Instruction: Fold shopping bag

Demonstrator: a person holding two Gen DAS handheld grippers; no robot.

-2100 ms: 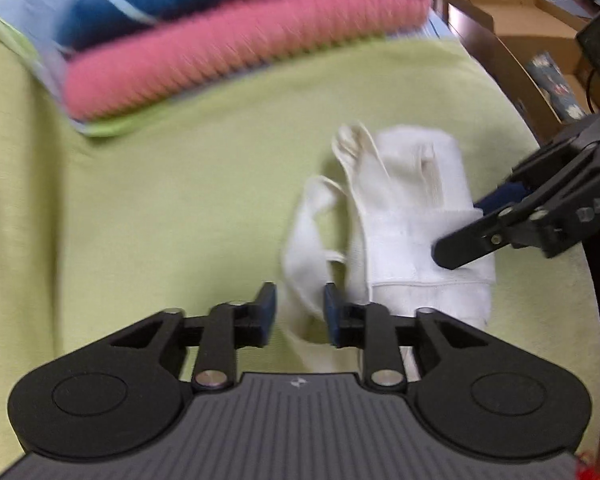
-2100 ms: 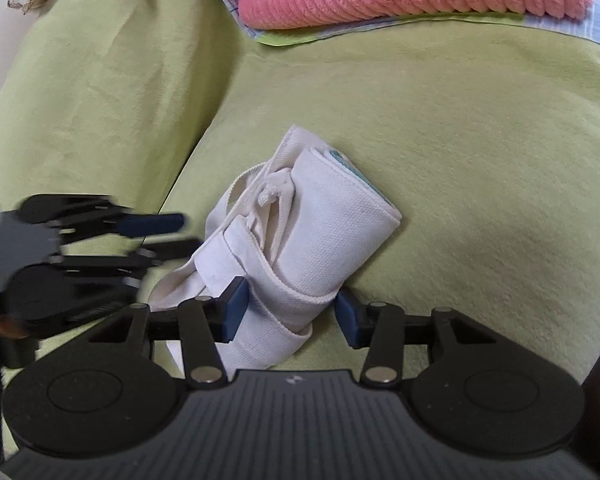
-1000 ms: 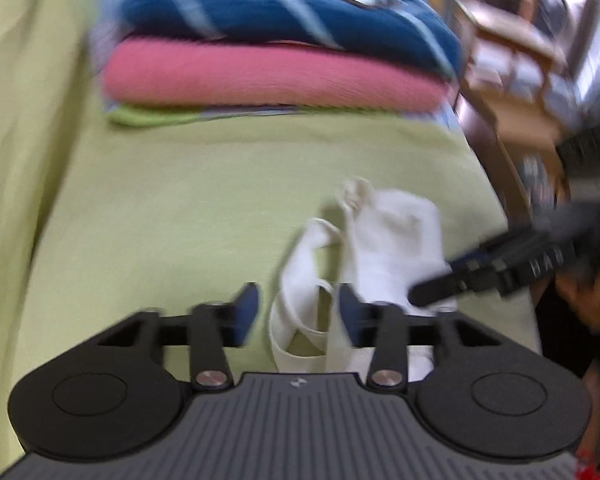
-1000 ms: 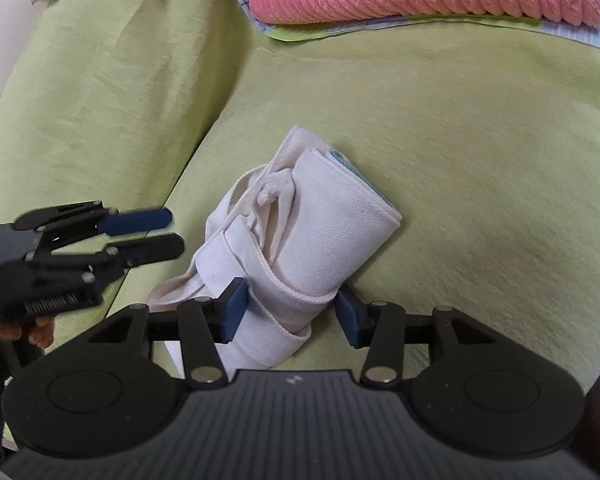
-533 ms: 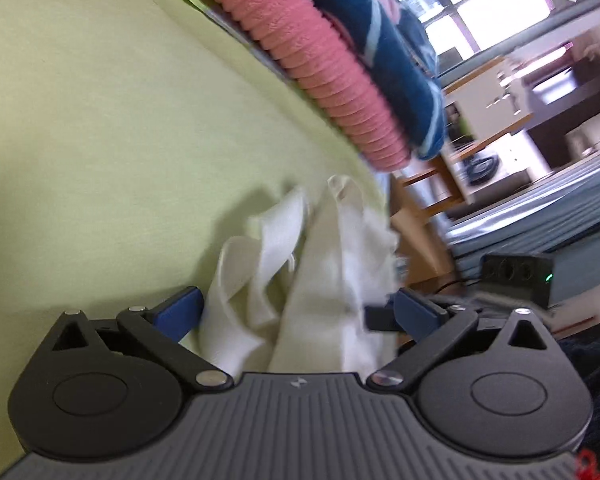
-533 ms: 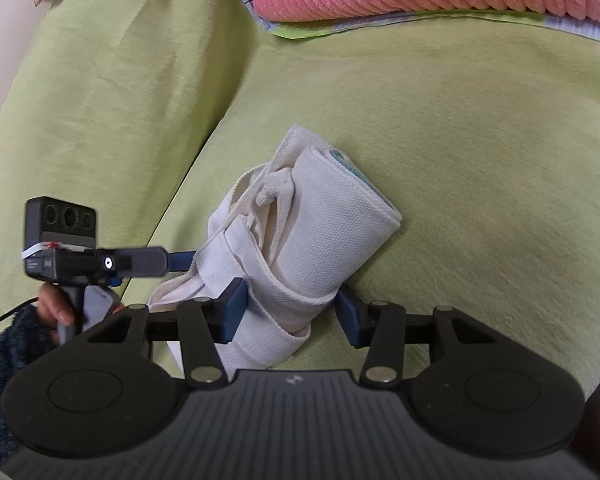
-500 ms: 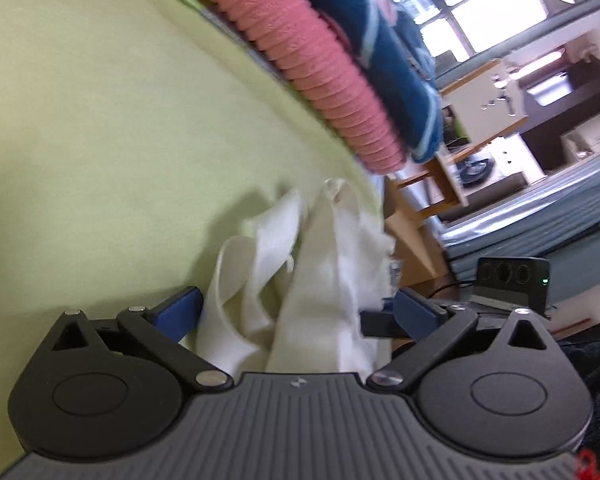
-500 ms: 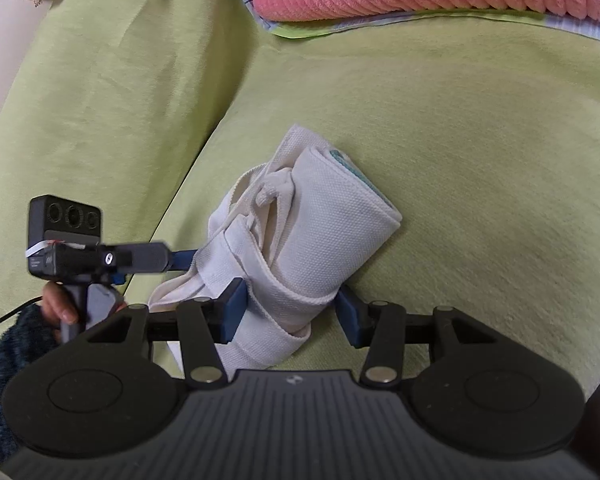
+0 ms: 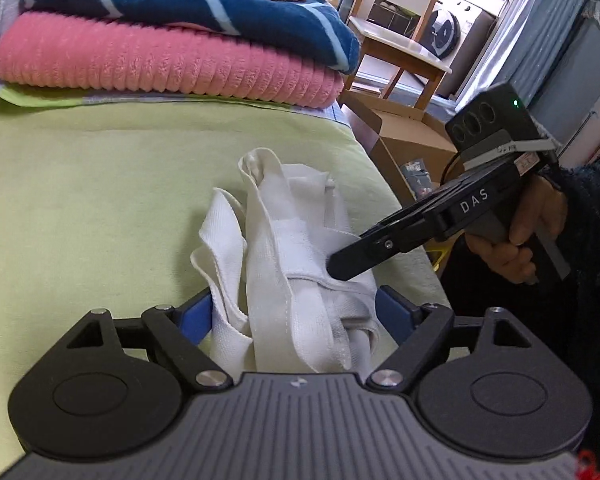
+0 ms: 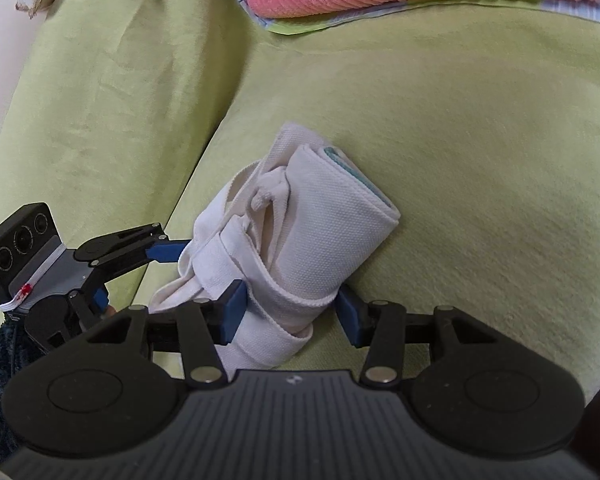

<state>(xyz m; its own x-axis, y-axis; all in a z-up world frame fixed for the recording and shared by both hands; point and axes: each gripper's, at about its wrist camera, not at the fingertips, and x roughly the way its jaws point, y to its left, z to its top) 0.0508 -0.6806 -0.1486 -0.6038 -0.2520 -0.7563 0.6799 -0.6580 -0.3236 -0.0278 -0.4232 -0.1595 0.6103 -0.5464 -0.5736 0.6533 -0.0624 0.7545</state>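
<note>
The white canvas shopping bag [image 10: 320,236] lies rolled into a bundle on the green sofa seat [image 10: 480,180], with a strap wound round it. My right gripper [image 10: 290,312] is shut on the bundle's near end, one blue pad on each side. In the left wrist view the bag [image 9: 300,248] and its loose strap loops [image 9: 220,240] lie between my left gripper's [image 9: 294,314] wide jaws. Those jaws are closing and the pads do not visibly press. The right gripper's dark finger [image 9: 340,266] rests on the bundle. My left gripper [image 10: 140,276] reaches in at the strap end.
Folded pink and blue blankets [image 9: 160,64] are stacked at the back of the seat. The sofa backrest [image 10: 100,80] rises on the left in the right wrist view. Past the seat's edge stand a cardboard box [image 9: 404,144] and a wooden chair [image 9: 400,52].
My left gripper opened from a narrow gap over the strap loop to wide jaws, swung, dropped and now straddles the whole bundle end. The right gripper and the bag have stayed put.
</note>
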